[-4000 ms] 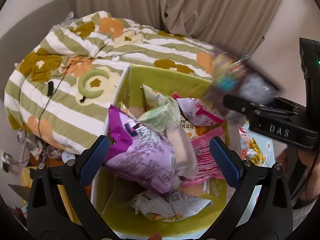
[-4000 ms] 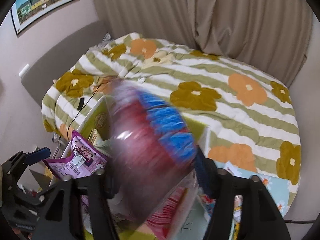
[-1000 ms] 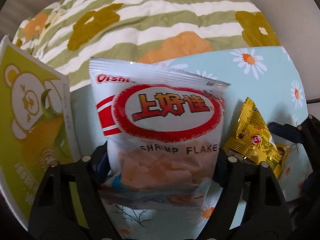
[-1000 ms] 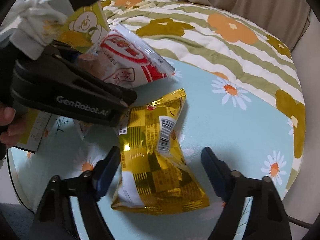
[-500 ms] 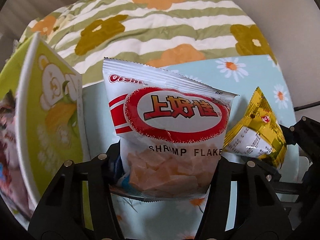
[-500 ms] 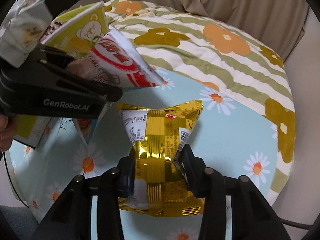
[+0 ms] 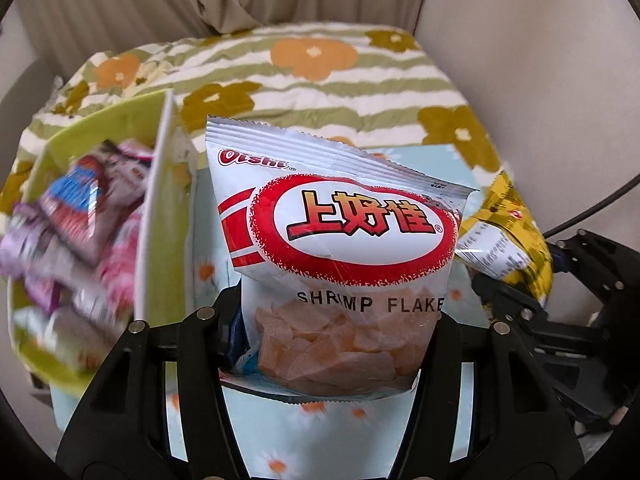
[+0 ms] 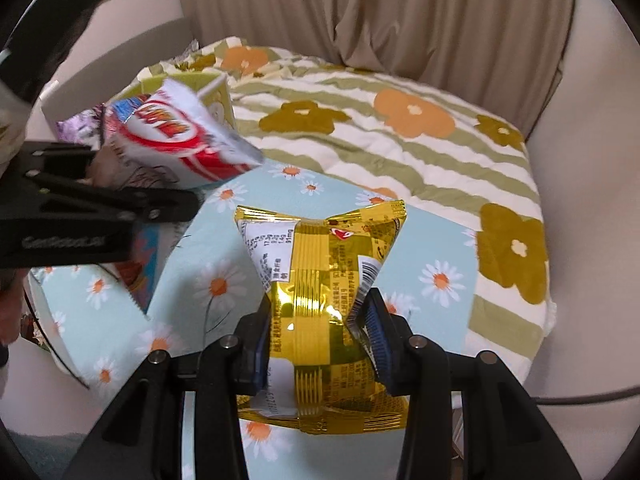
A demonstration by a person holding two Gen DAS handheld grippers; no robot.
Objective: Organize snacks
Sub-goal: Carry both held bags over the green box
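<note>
The left gripper has its fingers closed on the lower part of a white and red bag. On this bag I can read "Oishi", three Chinese characters "上好佳" inside a red oval, and "SHRIMP FLAKE" below; pale orange flakes show through the clear bottom part. The right gripper pinches a gold foil packet at its middle, so the packet is squeezed narrow there. The packet carries a barcode, a white table of small print and a small red logo, all too small to read. The side of the left gripper in the right wrist view bears blurred letters that look like "GenRobot.AI".

Compared with half a second ago, both bags are lifted higher above the light blue daisy cloth on the surface. The green box, with blurred snack bags inside, now shows its open top at the left of the shrimp bag.
</note>
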